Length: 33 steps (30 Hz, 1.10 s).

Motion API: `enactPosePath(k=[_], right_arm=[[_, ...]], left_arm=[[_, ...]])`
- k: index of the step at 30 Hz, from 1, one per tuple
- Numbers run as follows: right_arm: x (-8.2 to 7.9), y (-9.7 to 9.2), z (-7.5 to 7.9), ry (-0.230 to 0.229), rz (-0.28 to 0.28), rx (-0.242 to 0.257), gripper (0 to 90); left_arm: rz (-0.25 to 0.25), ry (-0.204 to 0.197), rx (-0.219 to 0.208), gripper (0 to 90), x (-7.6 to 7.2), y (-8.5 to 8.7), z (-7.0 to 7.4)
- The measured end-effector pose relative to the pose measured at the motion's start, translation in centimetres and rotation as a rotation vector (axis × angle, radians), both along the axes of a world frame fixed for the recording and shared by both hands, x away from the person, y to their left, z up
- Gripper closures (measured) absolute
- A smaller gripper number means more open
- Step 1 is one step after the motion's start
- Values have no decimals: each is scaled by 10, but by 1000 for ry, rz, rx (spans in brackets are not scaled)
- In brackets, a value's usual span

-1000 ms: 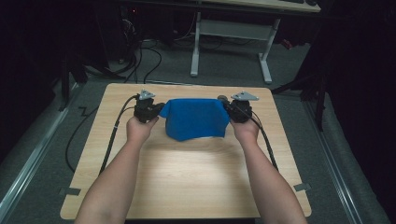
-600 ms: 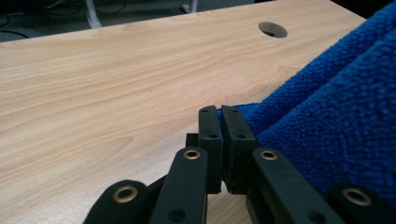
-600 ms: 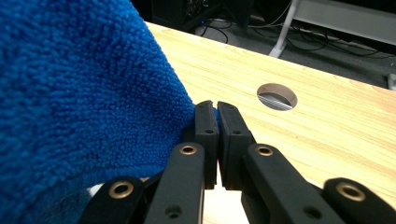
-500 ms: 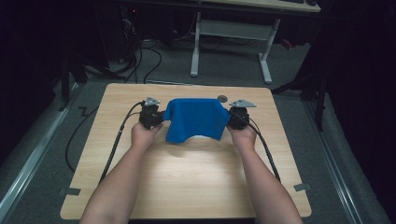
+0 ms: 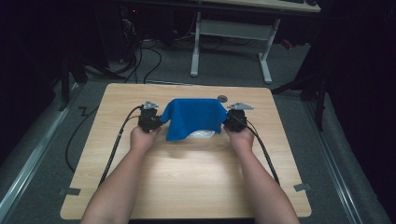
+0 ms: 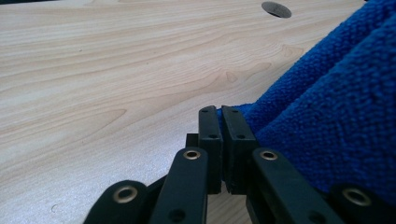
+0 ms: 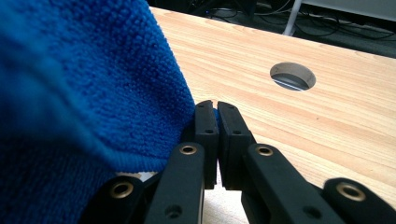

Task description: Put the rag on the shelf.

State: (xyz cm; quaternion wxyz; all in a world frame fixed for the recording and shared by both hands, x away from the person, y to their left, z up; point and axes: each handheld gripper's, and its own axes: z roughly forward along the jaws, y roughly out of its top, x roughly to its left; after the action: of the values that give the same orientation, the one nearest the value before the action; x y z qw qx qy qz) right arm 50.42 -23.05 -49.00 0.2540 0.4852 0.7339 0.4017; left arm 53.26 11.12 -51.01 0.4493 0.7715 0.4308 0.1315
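A blue towel [image 5: 194, 117] hangs stretched between my two grippers above the wooden table [image 5: 187, 182]. My left gripper [image 5: 156, 120] is shut on the towel's left corner, and my right gripper [image 5: 227, 120] is shut on its right corner. In the left gripper view the closed jaws pinch the blue cloth [image 6: 336, 116] at their tips [image 6: 220, 112]. The right gripper view shows the same: jaws together [image 7: 211, 106] with the towel [image 7: 84, 84] bunched at their left. Under the towel's lower edge something white [image 5: 201, 134] lies on the table, mostly hidden.
A round cable hole [image 5: 222, 98] sits in the table behind the towel, also the hole [image 7: 293, 76] in the right gripper view. Black cables [image 5: 114, 147] trail from both grippers toward the front. A white-legged desk [image 5: 229, 42] stands beyond the table.
Both grippers have drawn back toward the person, lifting the towel with them. The towel's near edge has risen, uncovering a white thing beneath it.
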Motion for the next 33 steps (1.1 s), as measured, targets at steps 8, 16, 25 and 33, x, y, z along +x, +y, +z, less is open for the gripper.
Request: enactPosePath(k=[8, 16, 25, 33], right_arm=[[4, -1, -4, 15, -10, 17, 875], [6, -8, -5, 25, -42, 45, 758], [2, -14, 10, -13, -48, 40, 682], [-3, -18, 25, -56, -53, 28, 610]], left_arm=[[-8, -6, 0, 871, -6, -2, -2], [4, 2, -5, 715, -9, 2, 0], [47, -46, 21, 589, -18, 13, 12], [86, -78, 9, 562, -21, 25, 25]])
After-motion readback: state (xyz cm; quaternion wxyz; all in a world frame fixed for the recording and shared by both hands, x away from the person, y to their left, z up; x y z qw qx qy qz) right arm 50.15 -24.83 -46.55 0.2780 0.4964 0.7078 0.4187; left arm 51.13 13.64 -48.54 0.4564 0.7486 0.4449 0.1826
